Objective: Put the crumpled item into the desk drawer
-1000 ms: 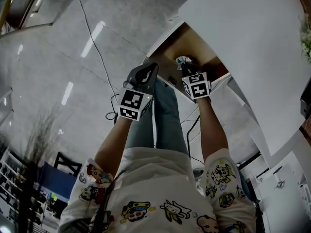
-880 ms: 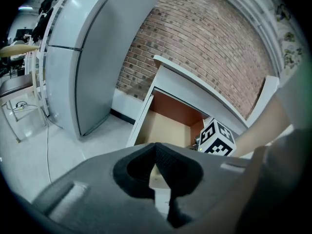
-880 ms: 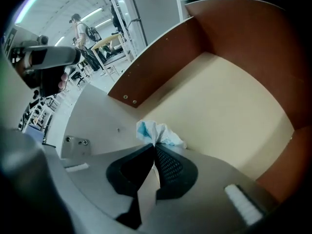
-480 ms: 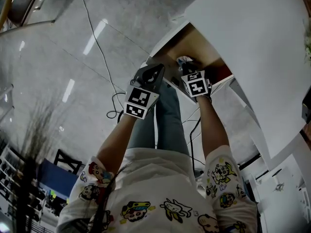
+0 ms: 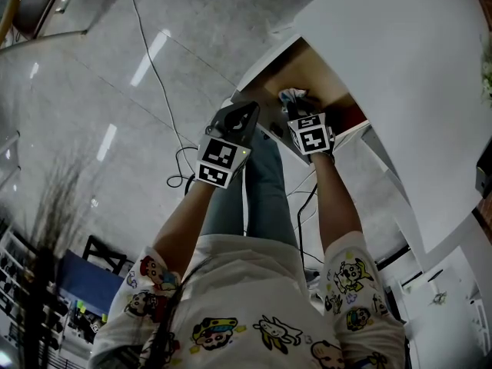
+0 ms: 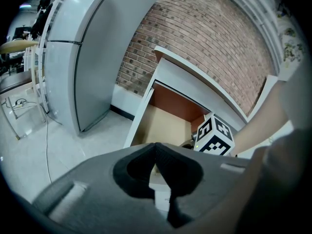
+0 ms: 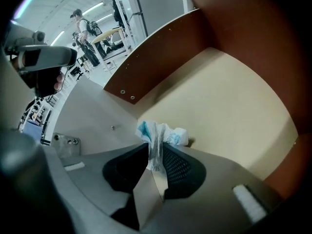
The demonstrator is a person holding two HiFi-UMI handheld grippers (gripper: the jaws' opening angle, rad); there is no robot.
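The crumpled white-and-blue paper wad (image 7: 161, 134) sits between the jaws of your right gripper (image 7: 156, 148). Its bunched end is just past the tips and a thin strip trails back between the pads. Those jaws are opening, and a gap shows beside the strip, so the pads are not squeezing it. Just beyond the tips spreads the open desk drawer with its cream floor and red-brown walls (image 7: 234, 106); you cannot tell whether the wad touches that floor. Your left gripper (image 6: 155, 147) hangs beside the right one, short of the drawer front, with its jaws closed together on nothing. Above the drawer runs the white desk top (image 5: 400, 68).
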